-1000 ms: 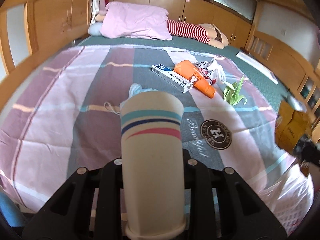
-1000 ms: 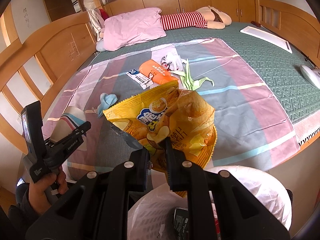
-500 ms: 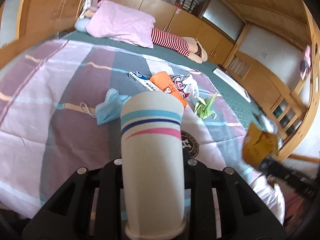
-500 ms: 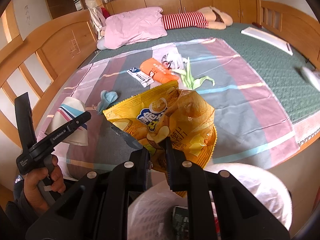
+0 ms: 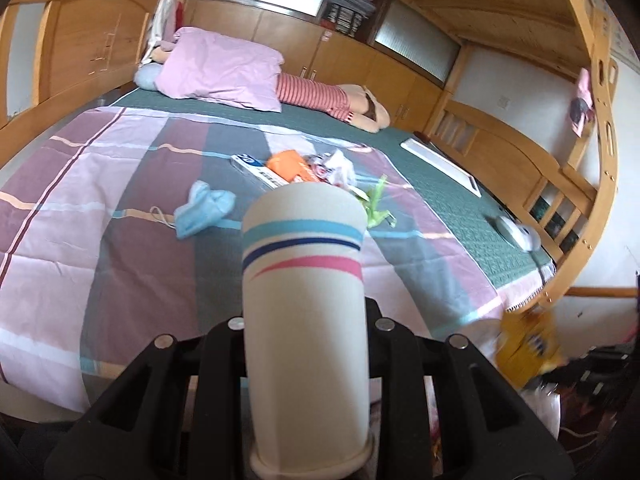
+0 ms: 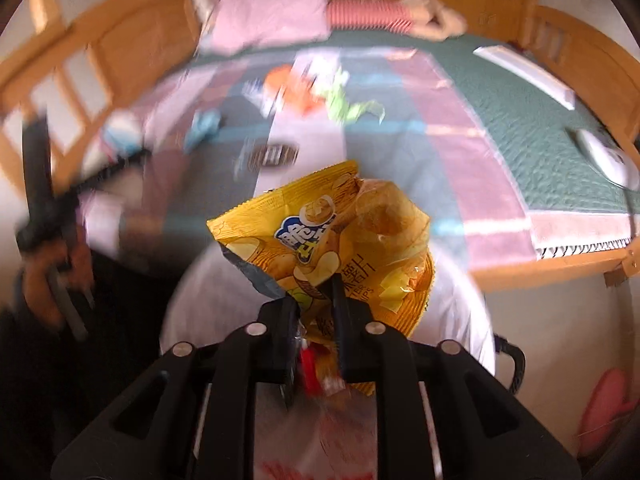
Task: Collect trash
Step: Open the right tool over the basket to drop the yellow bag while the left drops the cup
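Observation:
My left gripper [image 5: 306, 320] is shut on a white paper cup [image 5: 304, 320] with blue and pink stripes, held above the bed's near edge. My right gripper [image 6: 314, 300] is shut on a yellow chip bag [image 6: 332, 236], held right over a white-lined trash bin [image 6: 208, 300] beside the bed. In the left wrist view the chip bag [image 5: 526, 344] shows at lower right. On the bedspread lie a blue face mask [image 5: 202, 208], a white box [image 5: 256, 170], an orange packet [image 5: 292, 164], a crumpled white wrapper [image 5: 336, 168] and green paper [image 5: 374, 200].
A striped bedspread [image 5: 120, 200] covers the bed, with a pink pillow [image 5: 220, 68] and a striped doll [image 5: 320, 94] at the head. Wooden rails [image 5: 560, 184] run along the right side. A white device [image 5: 516, 232] lies near the bed's right edge.
My right gripper has dropped with the chip bag down over the bin; its view is blurred. My left gripper has swung right and tilted up with the cup.

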Tool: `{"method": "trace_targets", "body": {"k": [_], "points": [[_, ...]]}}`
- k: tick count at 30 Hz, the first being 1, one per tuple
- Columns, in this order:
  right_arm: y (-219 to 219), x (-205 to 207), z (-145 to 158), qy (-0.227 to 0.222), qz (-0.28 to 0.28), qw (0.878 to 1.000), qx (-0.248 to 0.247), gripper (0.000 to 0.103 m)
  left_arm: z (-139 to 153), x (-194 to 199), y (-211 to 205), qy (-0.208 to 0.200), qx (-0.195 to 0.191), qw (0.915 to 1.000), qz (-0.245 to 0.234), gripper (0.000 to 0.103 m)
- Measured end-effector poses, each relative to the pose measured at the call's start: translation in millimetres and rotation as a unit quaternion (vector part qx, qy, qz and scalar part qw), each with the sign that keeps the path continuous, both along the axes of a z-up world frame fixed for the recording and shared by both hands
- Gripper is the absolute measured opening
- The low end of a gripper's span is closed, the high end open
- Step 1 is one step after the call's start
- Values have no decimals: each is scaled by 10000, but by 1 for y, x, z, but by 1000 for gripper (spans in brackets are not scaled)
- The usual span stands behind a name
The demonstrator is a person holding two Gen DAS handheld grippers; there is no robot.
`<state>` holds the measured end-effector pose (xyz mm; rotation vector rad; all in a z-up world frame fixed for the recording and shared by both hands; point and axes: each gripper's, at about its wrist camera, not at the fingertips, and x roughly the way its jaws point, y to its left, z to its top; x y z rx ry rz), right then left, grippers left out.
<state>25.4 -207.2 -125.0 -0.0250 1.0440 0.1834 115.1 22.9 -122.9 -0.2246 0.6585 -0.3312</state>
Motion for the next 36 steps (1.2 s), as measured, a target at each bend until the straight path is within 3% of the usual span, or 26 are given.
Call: {"method": "trace_targets", "body": {"k": [1,4,8,11,15,17,19,20,21,22,23,25,28,31,36], "points": [[1,-2,-6,191,56,9998,-52,48,1,-4,-5,6,34,10000,-80,26],[-2,-8,-1,118,142,9997,151,57,4,-16,-19,-38,134,9994,-306,27],[-23,-14,44,-923,-399,9947,197,62,10,-31,-38,-81,235,9977,-633,26],[-48,-26,78,-1812,-1078,9773,206,66,14,-45,-62,-132,322,9928,-1148,27],[-70,-34,94,-2239,-1479,9611,651,70,10,-72,-110,-184,600,9716,-2280,27],[-74,-34,91,-2170,-1515,9612,779,70,3,-87,-138,-90,684,9529,-2954,28],[-75,-31,84,-2066,-1538,9627,825,70,-7,-107,-164,-108,976,9330,-3461,37],[-75,-29,80,-2008,-1539,9637,847,70,-10,-113,-171,-155,1117,9288,-3531,43],[-73,-29,77,-1972,-1530,9644,871,70,-14,-120,-179,-230,1341,9240,-3574,64],[-72,-28,75,-1938,-1517,9650,905,70,-14,-125,-182,-307,1458,9227,-3555,78],[-69,-29,74,-1917,-1510,9653,930,70,-14,-130,-183,-457,1575,9218,-3514,79],[-68,-29,72,-1892,-1499,9656,965,70,-13,-134,-180,-599,1665,9224,-3434,85],[-67,-26,71,-1858,-1508,9653,1049,71,-7,-128,-169,-628,1536,9365,-3089,90],[-68,-26,71,-1848,-1527,9643,1127,71,1,-116,-153,-850,1577,9566,-2299,90],[-69,-27,69,-1817,-1540,9649,1104,71,17,-96,-132,-1263,1711,9717,-1024,93]]}}
